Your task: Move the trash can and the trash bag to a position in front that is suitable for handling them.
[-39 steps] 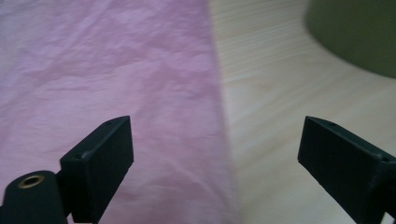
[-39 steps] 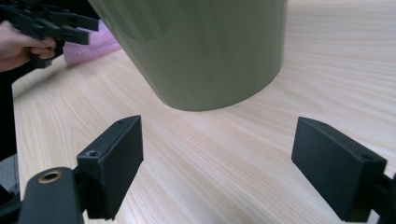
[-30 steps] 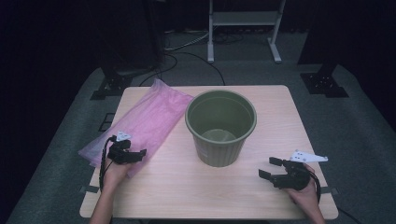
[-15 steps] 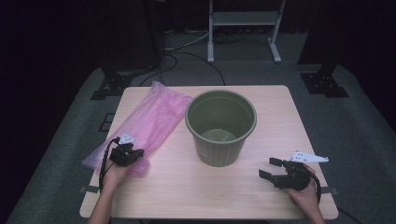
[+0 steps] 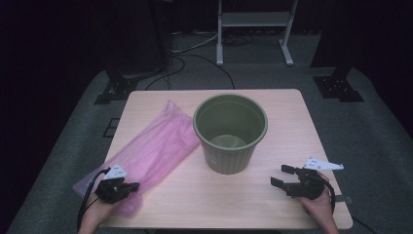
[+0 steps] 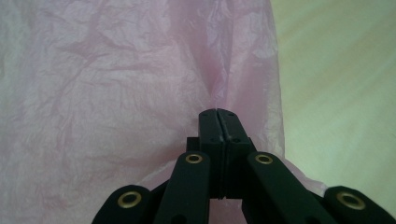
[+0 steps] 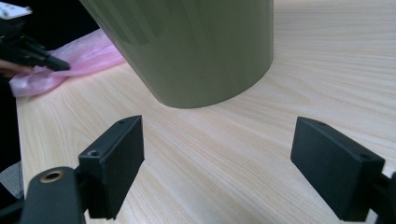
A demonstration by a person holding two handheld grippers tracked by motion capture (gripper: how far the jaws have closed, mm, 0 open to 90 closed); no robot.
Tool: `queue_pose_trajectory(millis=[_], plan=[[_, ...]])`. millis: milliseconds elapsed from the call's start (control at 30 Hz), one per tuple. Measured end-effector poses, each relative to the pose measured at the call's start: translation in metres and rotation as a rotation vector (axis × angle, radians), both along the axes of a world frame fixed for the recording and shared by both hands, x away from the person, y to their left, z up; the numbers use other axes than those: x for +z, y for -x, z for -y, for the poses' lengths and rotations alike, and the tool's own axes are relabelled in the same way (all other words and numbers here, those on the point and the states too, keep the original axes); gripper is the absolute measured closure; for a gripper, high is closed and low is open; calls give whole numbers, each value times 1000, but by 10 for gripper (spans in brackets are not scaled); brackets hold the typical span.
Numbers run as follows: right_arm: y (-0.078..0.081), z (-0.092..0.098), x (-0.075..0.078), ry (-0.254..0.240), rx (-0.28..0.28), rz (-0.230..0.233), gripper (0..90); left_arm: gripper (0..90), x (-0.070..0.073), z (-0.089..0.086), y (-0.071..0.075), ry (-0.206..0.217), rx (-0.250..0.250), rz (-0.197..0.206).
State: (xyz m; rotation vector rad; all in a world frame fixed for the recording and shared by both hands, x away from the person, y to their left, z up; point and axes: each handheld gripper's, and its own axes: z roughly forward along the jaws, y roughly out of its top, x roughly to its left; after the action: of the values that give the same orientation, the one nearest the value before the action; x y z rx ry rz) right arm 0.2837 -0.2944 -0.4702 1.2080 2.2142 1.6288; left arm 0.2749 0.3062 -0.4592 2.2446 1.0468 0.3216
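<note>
A pink plastic bag [image 5: 156, 144] lies flat along the left side of the wooden table [image 5: 292, 122], reaching from the far middle to the near left corner. My left gripper [image 5: 135, 185] sits over the bag's near end. In the left gripper view its jaws [image 6: 218, 114] are pressed together, and folds of the pink film [image 6: 116, 93] gather at their tips. A green bin [image 5: 229, 156] stands upright and empty at the table's middle. My right gripper [image 5: 281, 175] rests near the front right, open, pointing at the bin's base [image 7: 196, 46], with only bare table between its pads [image 7: 217, 158].
Beyond the table, on grey carpet, are a white metal stand [image 5: 253, 19], black stand feet [image 5: 114, 90] and cables. In the right gripper view the left gripper [image 7: 46, 60] shows far off on the pink bag [image 7: 88, 53].
My left gripper has moved toward the near left corner of the table and its jaws have closed on the bag's near end. The right gripper has stayed still.
</note>
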Motion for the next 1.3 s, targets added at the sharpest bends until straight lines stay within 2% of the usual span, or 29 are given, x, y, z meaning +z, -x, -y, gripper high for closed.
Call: queue_pose_trajectory(millis=[33,67,200,233,267,400,433,500,533,567,600,633,667,733,767,800,933,1100,1233,1300], plan=[[0,-1,0,1,0,0,165,892,1,-6,11,13,-7,-4],[0,-1,0,1,1,-2,164,878,2,-9,15,17,-9,-3],[0,-3,1,4,2,0,165,672,7,-15,25,23,-29,13],[0,-3,1,4,2,0,165,672,10,-17,27,26,-25,23],[0,-4,1,4,3,-2,165,574,15,-21,28,33,-37,57],[0,-5,0,5,3,-6,164,397,21,-25,22,33,-40,86],[0,-5,-1,7,5,-7,165,397,22,-25,17,30,-43,101],[0,-6,-2,12,8,-12,165,289,22,-25,9,32,-43,102],[-1,-6,-2,12,9,-14,165,265,20,-24,-2,30,-36,99],[-1,-6,-2,12,9,-14,165,241,20,-24,-2,30,-36,99],[-1,-6,-3,15,10,-19,164,211,17,-21,-14,26,-32,94],[-1,-6,-3,15,10,-21,165,194,17,-21,-14,26,-32,94],[-1,-5,-4,17,11,-20,165,192,15,-17,-25,11,-34,89],[-2,-5,-4,18,12,-20,164,182,13,-13,-35,-1,-38,84],[-2,-5,-4,17,11,-22,164,182,13,-13,-35,-1,-38,84],[-2,-4,-4,17,10,-21,164,182,11,-9,-43,-20,-46,75],[-2,-3,-5,16,7,-22,165,182,5,-3,-55,-46,-56,59],[-2,-3,-5,18,9,-21,165,182,-4,-1,-62,-63,-44,41],[-2,-2,-5,16,7,-21,165,186,-9,-3,-61,-36,-38,45],[-2,-2,-5,16,7,-21,165,239,-9,-3,-60,-30,-44,49]])
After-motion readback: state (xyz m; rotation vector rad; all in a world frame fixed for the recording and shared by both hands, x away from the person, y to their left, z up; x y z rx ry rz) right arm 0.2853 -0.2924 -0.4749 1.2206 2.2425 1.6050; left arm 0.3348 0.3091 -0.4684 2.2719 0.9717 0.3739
